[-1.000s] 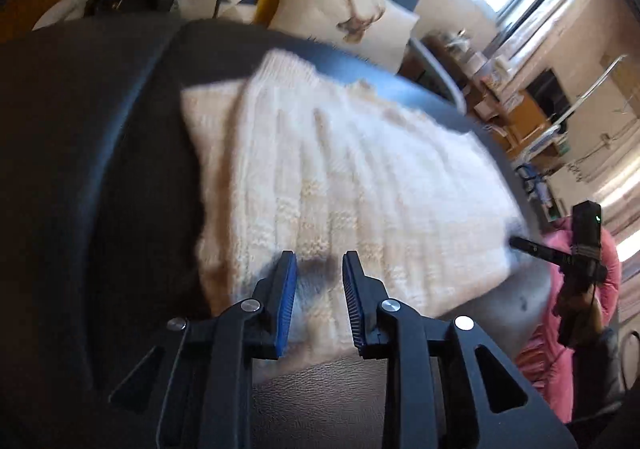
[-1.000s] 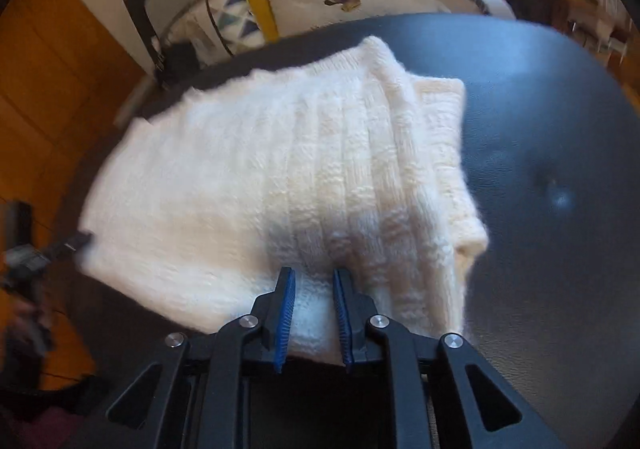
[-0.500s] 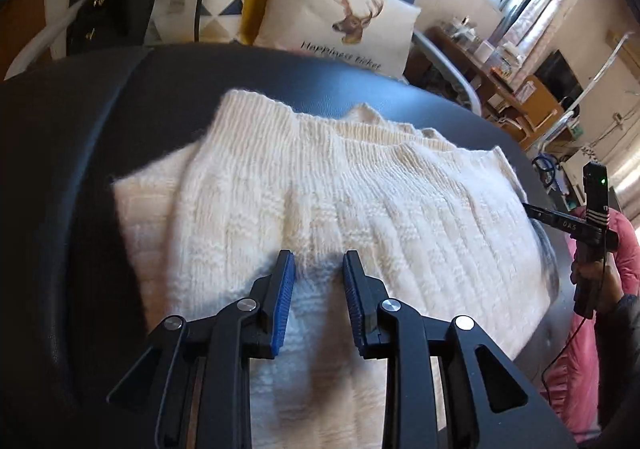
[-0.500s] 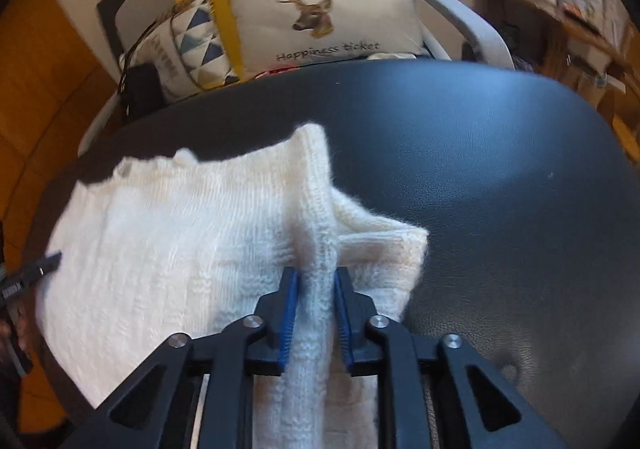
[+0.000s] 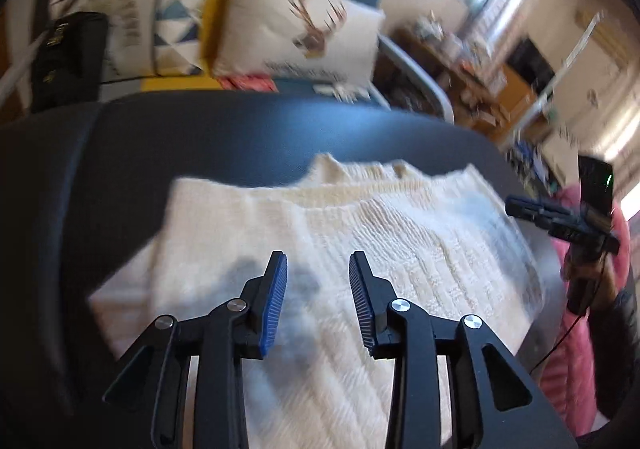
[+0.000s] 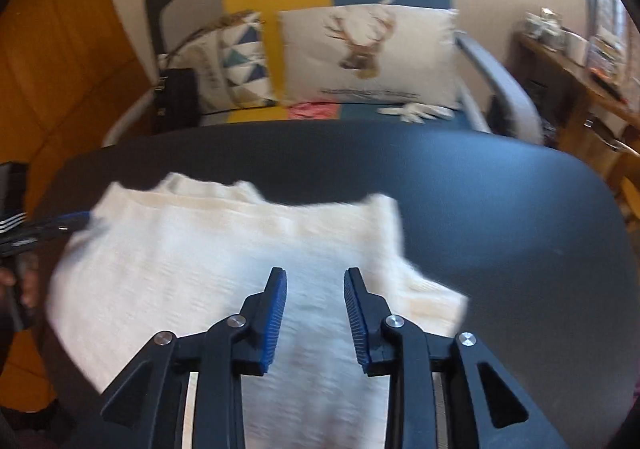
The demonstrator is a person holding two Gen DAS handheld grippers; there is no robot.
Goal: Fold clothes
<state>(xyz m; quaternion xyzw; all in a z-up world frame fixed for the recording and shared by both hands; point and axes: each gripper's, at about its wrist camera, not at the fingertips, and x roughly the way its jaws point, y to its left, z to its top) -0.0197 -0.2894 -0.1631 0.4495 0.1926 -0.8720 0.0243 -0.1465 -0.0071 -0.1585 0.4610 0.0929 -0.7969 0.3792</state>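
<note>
Tongs, left: left tongs (image 5: 318, 303) are seen parted to a moderate gap above the sweater (image 5: 400, 261), the jaws having just been opening; knit shows between the blue pads (image 5: 276, 301), but no pad is seen pressing on it.
Tongs, right: right tongs (image 6: 315, 315) likewise stand parted, the jaws having just been opening; cloth is seen between them, and nothing is judged gripped.
Location of garment: the sweater (image 6: 192, 261) is laid flat on the black desk (image 6: 500, 217), toward the near edge, well apart from the sofa and the deer cushion (image 6: 368, 53) beyond.
Appearance of garment: cream, ribbed knit, thick and soft; a doubled layer is noted, with the collar at the far edge. A loose flap is seen jutting out on the right side. Motion blur limits finer detail.
Step in hand: release after a fold is judged to be under way.
Conduct advised: both tongs should be lifted clear without snagging the knit. The jutting flap should be squared before any further fold is made.
</note>
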